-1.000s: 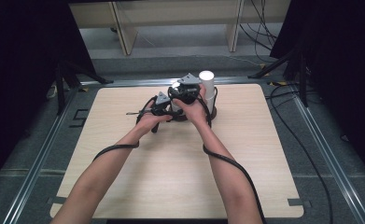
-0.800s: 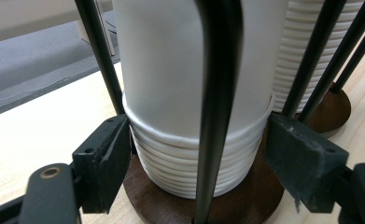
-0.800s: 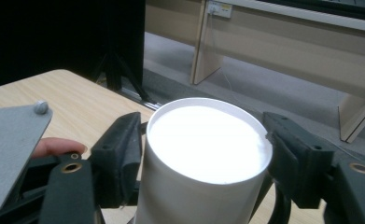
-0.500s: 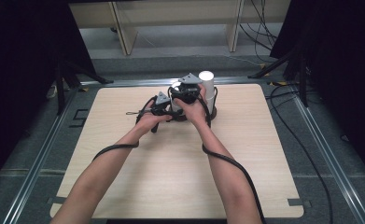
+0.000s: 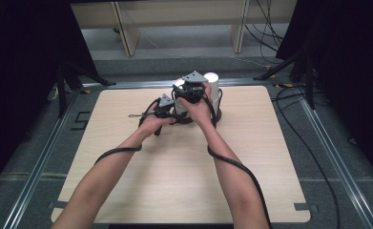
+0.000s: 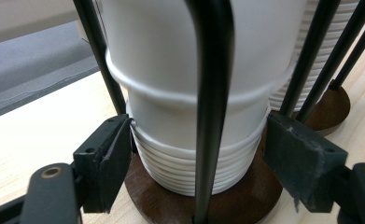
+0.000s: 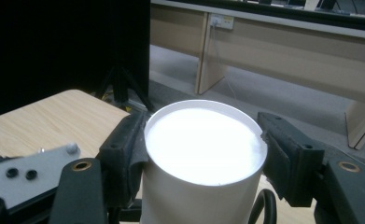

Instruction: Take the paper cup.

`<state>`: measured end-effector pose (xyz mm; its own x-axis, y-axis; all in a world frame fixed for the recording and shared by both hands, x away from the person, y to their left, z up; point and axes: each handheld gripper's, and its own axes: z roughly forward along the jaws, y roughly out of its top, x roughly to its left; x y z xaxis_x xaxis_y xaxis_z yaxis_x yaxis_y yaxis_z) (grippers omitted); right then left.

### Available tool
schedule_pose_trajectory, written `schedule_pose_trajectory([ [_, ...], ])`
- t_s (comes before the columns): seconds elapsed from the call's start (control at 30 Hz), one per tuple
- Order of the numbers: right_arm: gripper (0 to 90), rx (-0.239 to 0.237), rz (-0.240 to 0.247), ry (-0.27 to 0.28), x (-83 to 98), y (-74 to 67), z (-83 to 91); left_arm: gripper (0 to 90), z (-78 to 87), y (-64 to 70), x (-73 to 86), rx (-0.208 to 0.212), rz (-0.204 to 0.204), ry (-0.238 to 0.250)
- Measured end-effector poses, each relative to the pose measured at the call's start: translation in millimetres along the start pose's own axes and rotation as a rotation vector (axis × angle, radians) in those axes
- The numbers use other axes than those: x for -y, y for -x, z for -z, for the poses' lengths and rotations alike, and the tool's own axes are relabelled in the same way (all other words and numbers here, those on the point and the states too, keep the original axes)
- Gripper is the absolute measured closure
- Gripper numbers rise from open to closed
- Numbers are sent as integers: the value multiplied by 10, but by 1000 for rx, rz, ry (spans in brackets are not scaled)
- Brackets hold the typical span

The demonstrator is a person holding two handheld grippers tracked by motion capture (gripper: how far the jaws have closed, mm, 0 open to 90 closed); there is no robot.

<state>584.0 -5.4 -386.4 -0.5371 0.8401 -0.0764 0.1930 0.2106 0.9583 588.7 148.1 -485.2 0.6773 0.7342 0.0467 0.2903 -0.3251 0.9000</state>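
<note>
A stack of white paper cups (image 6: 166, 168) stands in a black wire holder (image 6: 208, 93) on a round brown base (image 6: 245, 205). My left gripper (image 6: 196, 154) is shut on the ribbed rims low on that stack, a pad touching each side, with one wire rod running in front. My right gripper (image 7: 204, 135) is shut on the top white cup (image 7: 203, 186), its pads pressing on the rim from both sides. In the high view the left gripper (image 5: 173, 113) is low beside the holder and the right gripper (image 5: 186, 86) is above it.
A second stack of cups (image 5: 211, 81) on its own brown base (image 6: 332, 105) stands just right of the first. The holders sit near the far edge of the wooden table (image 5: 174, 191). Cables trail along both forearms. A bench stands beyond the table.
</note>
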Motion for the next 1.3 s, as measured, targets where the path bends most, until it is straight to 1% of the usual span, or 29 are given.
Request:
schedule_pose_trajectory([
  [0.07,361,-5,-4,0,-31,-2,23,238,-2,9,0,-1,11,9],
  [0.1,361,-4,0,11,-53,-2,33,238,-4,14,0,-3,19,16],
  [0.13,362,-8,-8,14,-85,-15,57,239,7,3,-2,-6,-4,-5],
  [0.2,361,-13,-5,25,-105,-14,64,239,1,7,1,-6,3,3],
  [0.23,362,-17,-4,19,-130,-17,86,239,1,7,1,-7,-1,2],
  [0.27,361,-8,0,36,-147,-16,94,239,-6,3,3,-3,-3,7],
  [0.3,362,-10,4,33,-167,-22,110,238,-7,7,3,-3,0,9],
  [0.33,362,-9,17,43,-186,-20,118,239,-7,8,3,-3,-1,9],
  [0.37,362,-10,2,40,-198,-36,129,239,-6,5,3,-4,-4,6],
  [0.4,362,-4,9,51,-217,-40,137,239,-3,11,2,-7,-2,5],
  [0.47,362,-2,18,54,-244,-45,155,238,0,11,2,-12,-17,-5],
  [0.5,362,-1,16,54,-253,-46,162,239,-11,11,8,1,-12,-3],
  [0.53,362,-4,17,51,-261,-49,173,240,-6,8,10,-11,-17,-7],
  [0.57,362,-3,26,51,-265,-42,182,241,-10,11,12,-11,-16,-5],
  [0.6,362,-2,19,49,-272,-48,190,243,-10,6,15,-13,-24,-10],
  [0.63,363,-1,16,56,-278,-48,194,243,-14,10,19,-11,-17,-3],
  [0.67,363,-3,11,55,-287,-49,203,242,-8,8,18,-12,-24,-7],
  [0.7,362,-6,2,61,-298,-49,209,242,-9,13,20,-12,-14,-8],
  [0.73,363,-6,-5,55,-306,-48,219,243,-16,11,21,-12,-19,-4],
  [0.77,362,-7,16,61,-315,-35,220,244,-15,13,20,-15,-16,-4],
  [0.97,363,-7,24,80,-367,-38,261,245,2,10,19,-19,-16,-5],
  [1.03,363,-15,14,79,-388,-51,281,241,4,12,20,-22,-19,-7],
  [1.07,363,-13,22,88,-401,-51,285,235,18,16,15,-2,-15,-12],
  [1.1,363,-10,18,93,-408,-56,289,232,29,14,12,-20,-21,-9],
  [1.13,363,-13,11,91,-414,-63,297,226,50,24,5,-12,-11,-3],
  [1.17,363,-9,19,97,-425,-57,303,218,65,27,3,-14,-14,-4],
  [1.2,363,-11,4,91,-428,-63,312,213,84,26,2,-14,-19,-5],
  [1.23,363,-11,14,93,-435,-53,319,207,99,28,2,-17,-19,-4],
  [1.3,363,-8,9,100,-449,-51,347,195,143,21,6,-23,-24,-4],
])
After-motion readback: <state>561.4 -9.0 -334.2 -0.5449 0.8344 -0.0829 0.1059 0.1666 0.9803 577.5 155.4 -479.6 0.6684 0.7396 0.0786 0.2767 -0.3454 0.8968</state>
